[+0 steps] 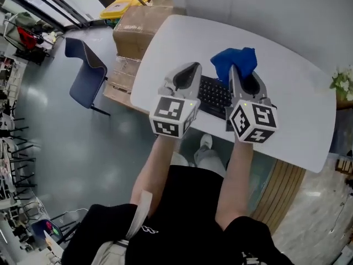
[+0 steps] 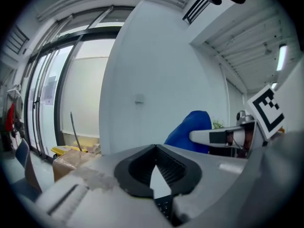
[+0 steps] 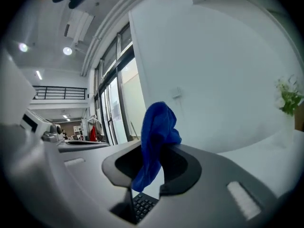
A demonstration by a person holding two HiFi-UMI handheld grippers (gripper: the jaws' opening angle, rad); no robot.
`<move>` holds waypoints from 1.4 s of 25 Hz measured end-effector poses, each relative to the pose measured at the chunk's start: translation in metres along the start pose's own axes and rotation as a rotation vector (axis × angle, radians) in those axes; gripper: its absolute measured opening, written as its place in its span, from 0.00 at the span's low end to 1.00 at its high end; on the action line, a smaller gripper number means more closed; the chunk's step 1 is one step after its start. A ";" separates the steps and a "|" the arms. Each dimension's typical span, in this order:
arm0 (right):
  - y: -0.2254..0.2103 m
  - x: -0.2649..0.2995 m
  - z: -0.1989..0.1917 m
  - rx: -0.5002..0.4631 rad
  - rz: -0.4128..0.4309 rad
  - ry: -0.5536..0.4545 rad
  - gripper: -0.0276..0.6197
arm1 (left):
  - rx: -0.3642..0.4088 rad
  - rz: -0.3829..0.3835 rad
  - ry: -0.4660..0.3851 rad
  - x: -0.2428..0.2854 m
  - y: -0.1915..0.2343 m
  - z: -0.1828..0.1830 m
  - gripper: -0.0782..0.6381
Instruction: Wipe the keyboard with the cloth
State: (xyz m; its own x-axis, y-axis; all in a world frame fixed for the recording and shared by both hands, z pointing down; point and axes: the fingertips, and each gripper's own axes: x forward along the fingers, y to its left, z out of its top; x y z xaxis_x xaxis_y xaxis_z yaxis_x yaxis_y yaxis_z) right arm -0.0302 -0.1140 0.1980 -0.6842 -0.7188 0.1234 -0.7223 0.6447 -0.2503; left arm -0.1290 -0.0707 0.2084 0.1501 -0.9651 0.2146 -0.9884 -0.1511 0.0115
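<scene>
- Pinches the soft, light cloth (image 3: 159,122) in the right gripper (image 3: 153,161), above the keyboard (image 1: 214,95) on the surface (image 1: 298,109).
- Holds the left gripper (image 2: 154,150) closed, empty.
- Probably wipes best gripped mid-bunch.

**Colours and patterns, as seen from above and along the jaws.**
The cloth (image 1: 234,62) is shown in saturated blue, the keyboard (image 1: 214,95) in black and the table (image 1: 298,93) in plain white. The left gripper (image 1: 189,66) and right gripper (image 1: 241,73) are seen in pale grey with black ribbed jaw linings. Their marker cubes (image 1: 174,115) carry black square patterns on white. The chair (image 1: 85,73) is dark blue, the cardboard box (image 1: 140,29) brown and the bin (image 1: 118,7) yellow.
</scene>
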 end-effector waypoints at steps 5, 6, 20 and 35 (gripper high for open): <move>0.009 0.032 -0.012 -0.011 0.092 0.066 0.18 | -0.029 0.064 0.034 0.017 0.022 -0.005 0.10; 0.012 0.039 -0.017 -0.014 0.100 0.080 0.18 | -0.030 0.072 0.044 0.019 0.027 -0.010 0.10; 0.050 0.099 -0.122 0.094 0.175 0.282 0.18 | -0.116 0.041 0.245 0.037 0.073 -0.115 0.10; 0.053 0.128 -0.214 0.190 0.065 0.427 0.18 | -0.168 -0.044 0.418 0.052 0.099 -0.200 0.10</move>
State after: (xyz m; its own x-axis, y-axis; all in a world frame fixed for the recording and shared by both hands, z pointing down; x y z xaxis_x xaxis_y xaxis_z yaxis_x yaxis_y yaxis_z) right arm -0.1776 -0.1157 0.4058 -0.7360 -0.4815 0.4758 -0.6730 0.5966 -0.4372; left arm -0.2235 -0.0927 0.4158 0.2045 -0.7843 0.5857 -0.9763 -0.1198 0.1804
